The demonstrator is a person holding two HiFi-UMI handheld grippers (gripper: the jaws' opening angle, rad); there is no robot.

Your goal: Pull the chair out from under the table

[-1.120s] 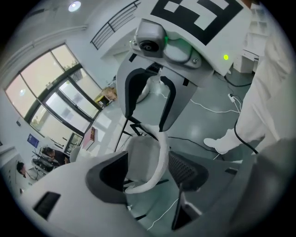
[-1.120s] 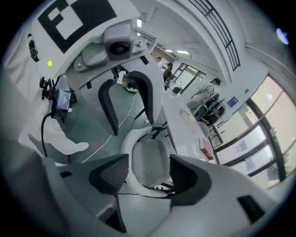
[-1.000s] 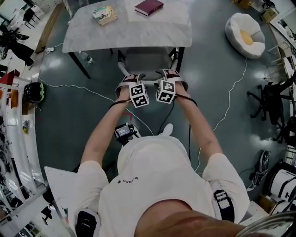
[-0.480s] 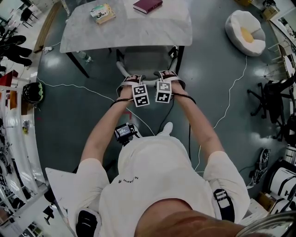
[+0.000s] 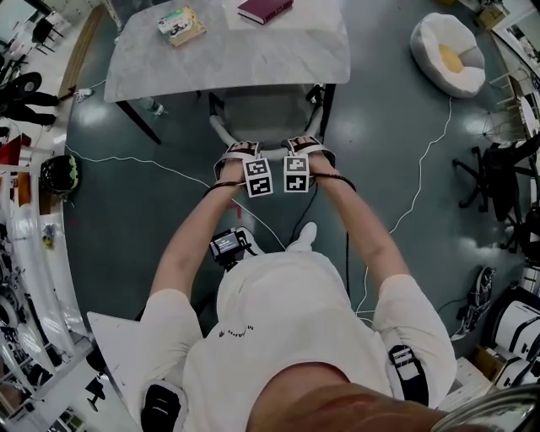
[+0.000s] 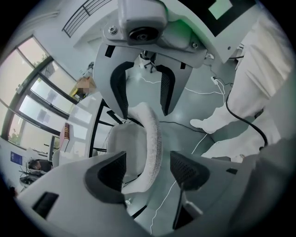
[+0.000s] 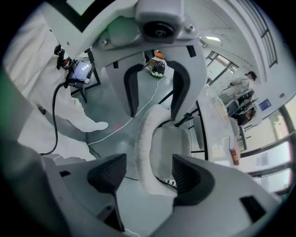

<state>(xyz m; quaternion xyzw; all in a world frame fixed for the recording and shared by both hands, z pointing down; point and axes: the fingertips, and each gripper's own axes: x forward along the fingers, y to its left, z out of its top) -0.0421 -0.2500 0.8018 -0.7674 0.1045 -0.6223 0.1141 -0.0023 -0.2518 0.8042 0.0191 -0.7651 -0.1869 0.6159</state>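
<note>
A grey padded chair (image 5: 263, 108) is tucked under the marble-topped table (image 5: 228, 61), its curved backrest toward me. Both grippers hang over the backrest's top edge, pointing steeply down. My left gripper (image 5: 239, 152) is open, and the backrest rim (image 6: 152, 139) runs between its two pads without being pressed. The left gripper (image 6: 148, 170) shows a gap on each side of the rim. My right gripper (image 5: 305, 147) is open too. In the right gripper view the backrest rim (image 7: 144, 134) passes between the jaws of the right gripper (image 7: 148, 173), nearer the right pad.
A red book (image 5: 264, 8) and a stack of books (image 5: 180, 25) lie on the table. A white beanbag (image 5: 447, 55) sits at the back right, an office chair (image 5: 498, 181) at the right. White cables (image 5: 422, 169) cross the floor. A helmet (image 5: 59, 169) lies at the left.
Both grippers have sunk toward the chair's backrest and drawn slightly closer together. Their jaws now straddle its top rim.
</note>
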